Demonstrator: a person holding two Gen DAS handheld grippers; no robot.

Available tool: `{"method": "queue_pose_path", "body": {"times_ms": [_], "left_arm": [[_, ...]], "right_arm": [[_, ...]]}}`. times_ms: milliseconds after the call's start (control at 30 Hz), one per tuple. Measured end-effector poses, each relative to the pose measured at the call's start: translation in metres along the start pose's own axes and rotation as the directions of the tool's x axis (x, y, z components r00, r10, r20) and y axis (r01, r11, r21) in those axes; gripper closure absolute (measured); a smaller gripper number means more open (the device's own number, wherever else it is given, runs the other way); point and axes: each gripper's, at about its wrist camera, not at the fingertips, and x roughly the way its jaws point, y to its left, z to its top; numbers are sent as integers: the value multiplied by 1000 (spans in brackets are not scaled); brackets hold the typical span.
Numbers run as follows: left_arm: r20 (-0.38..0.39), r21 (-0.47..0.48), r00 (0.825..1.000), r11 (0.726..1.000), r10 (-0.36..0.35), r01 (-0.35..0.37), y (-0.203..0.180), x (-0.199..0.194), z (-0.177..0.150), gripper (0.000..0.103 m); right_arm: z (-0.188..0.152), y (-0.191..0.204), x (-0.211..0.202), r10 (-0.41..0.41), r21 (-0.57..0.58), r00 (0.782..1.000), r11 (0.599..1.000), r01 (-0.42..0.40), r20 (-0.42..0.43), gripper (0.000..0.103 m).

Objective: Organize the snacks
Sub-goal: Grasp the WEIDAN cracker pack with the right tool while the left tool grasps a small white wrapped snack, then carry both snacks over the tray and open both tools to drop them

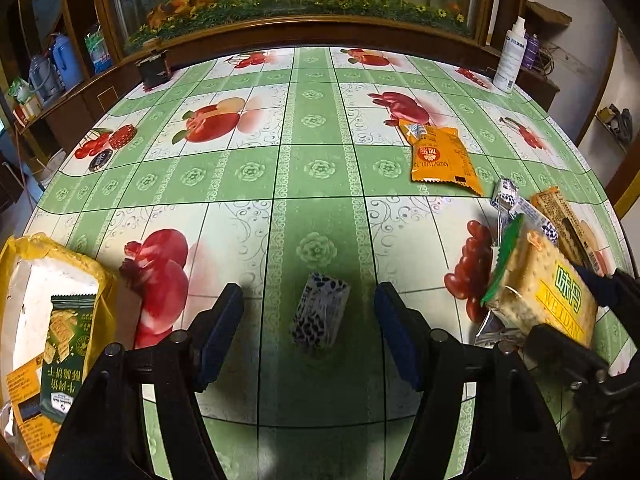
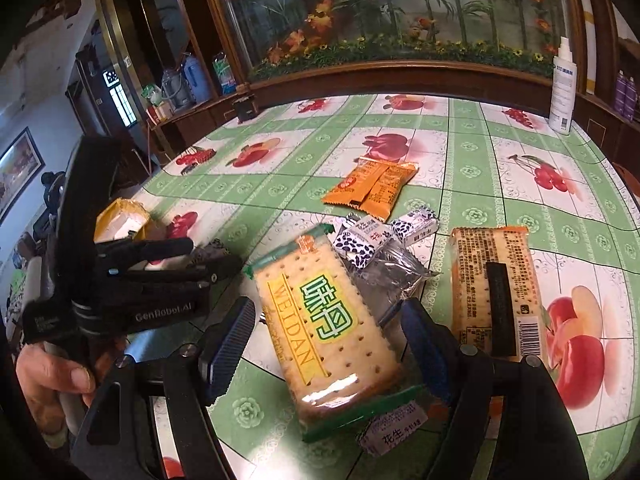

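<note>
In the left wrist view my left gripper [image 1: 308,320] is open, its jaws either side of a small blue-and-white spotted candy [image 1: 320,314] lying on the table, not touching it. In the right wrist view my right gripper [image 2: 326,330] is open around a WEIDAN cracker packet [image 2: 326,322] that lies on the table; that packet also shows in the left wrist view [image 1: 540,288]. The left gripper body [image 2: 132,276] is seen at left. An orange snack packet [image 2: 370,188] lies farther back. A yellow box [image 1: 48,320] at left holds a green cracker packet [image 1: 66,344].
Several spotted candies [image 2: 376,236], a silver wrapper [image 2: 392,276], a peanut candy [image 2: 394,428] and an orange-edged cracker packet [image 2: 496,292] lie around the right gripper. A white spray bottle [image 2: 563,88] stands at the table's [image 1: 320,168] far right. A small dark object [image 1: 154,69] sits far left.
</note>
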Motion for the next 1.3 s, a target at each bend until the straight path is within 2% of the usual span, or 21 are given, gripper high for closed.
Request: {"method": "queue_pose_path", "body": {"times_ms": [33,67,100,167,267,567,800,933,1067,1167,1300], "left_arm": [[4,-8,1000,1000,-23,23,1,0,1,58],[13,-5,1000,1000,-26,26,1,-1,1,69],[14,-2,999,999,-38,38,1,-2,1,86],[7,-5,998,998,-66,66,2,-4,0,86],[12,-27,994,994,-104,104,7,-12,-8,86],[72,-75,980,979,-186,191,26,-60,-34,87],[115,-112,966,963,-233,246,43,-101,-62,87],[134,-131,970,966,-204,221,49,-121,-77,87],[159,-128,980,981,-124,145,53,-137,-88,86],[172,-137,980,983,-96,121,59,-147,-95,86],[179,-161,981,982,-71,101,69,-154,-103,86]], "right_arm": [[-1,1,3,-13,-9,1000,1000,13,-9,33],[-3,1,5,-25,-21,1000,999,25,-17,37],[-4,2,7,-34,-26,999,999,33,-27,47],[-4,2,5,-36,-25,999,999,36,-19,54],[-4,4,-2,-45,-32,999,998,45,-11,54],[-21,12,-42,67,53,997,996,-69,45,55],[-43,19,-64,117,96,991,988,-122,60,55],[-53,26,-74,136,99,989,985,-142,64,55],[-58,39,-80,148,83,987,985,-153,66,55],[-58,51,-86,148,57,986,987,-152,72,55],[-54,75,-97,72,-19,994,997,-71,86,55]]}}
